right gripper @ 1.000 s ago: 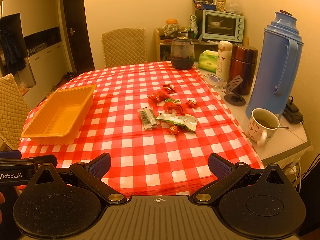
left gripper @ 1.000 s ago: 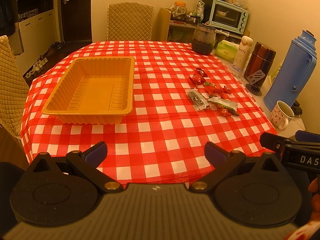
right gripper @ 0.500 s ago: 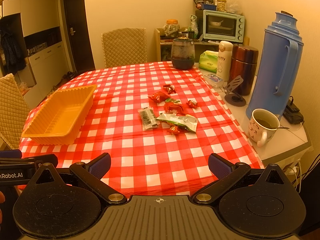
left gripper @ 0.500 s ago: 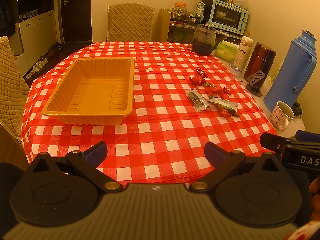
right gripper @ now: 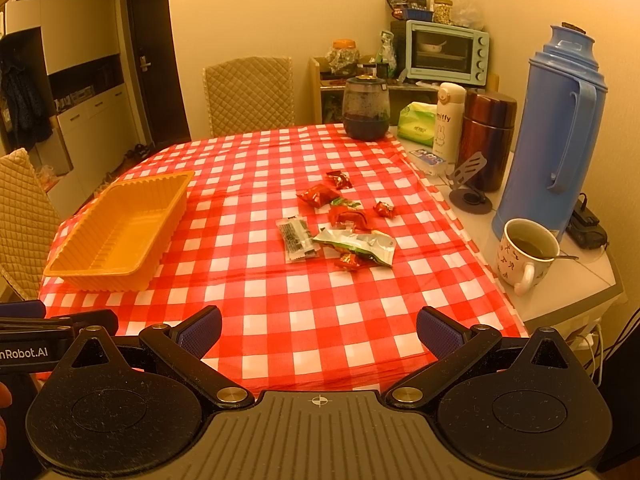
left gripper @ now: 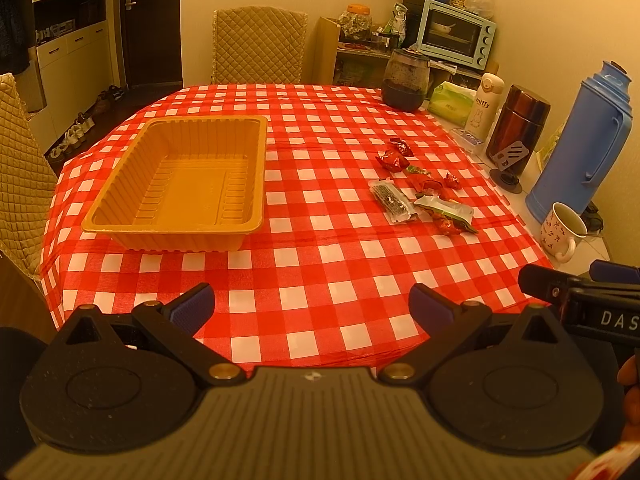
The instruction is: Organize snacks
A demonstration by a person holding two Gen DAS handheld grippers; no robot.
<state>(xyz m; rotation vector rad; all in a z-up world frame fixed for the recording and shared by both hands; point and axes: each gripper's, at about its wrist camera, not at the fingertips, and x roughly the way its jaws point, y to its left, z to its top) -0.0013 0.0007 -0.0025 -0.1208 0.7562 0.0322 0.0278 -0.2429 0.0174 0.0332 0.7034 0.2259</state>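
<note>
- Setting: home dining room, warm indoor light.
- Table with red-and-white checked tablecloth (right gripper: 280, 312); quilted chair (right gripper: 250, 94) at far side.
- Toaster oven (right gripper: 446, 56) on corner shelf; blue thermos (right gripper: 556, 132) and mug (right gripper: 524, 254) on side counter.
- Shoes (left gripper: 76, 132) lined along the cabinets by the dark door (left gripper: 150, 20).

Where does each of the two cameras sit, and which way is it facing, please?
Left wrist: on the left gripper, near the table's front edge, facing the empty tray; its open fingers and the right gripper's side show.
Right wrist: on the right gripper, further right, facing the snacks; its open fingers and the left gripper's side show.
Shared: tray, snacks, mug, blue thermos, checked tablecloth.
</note>
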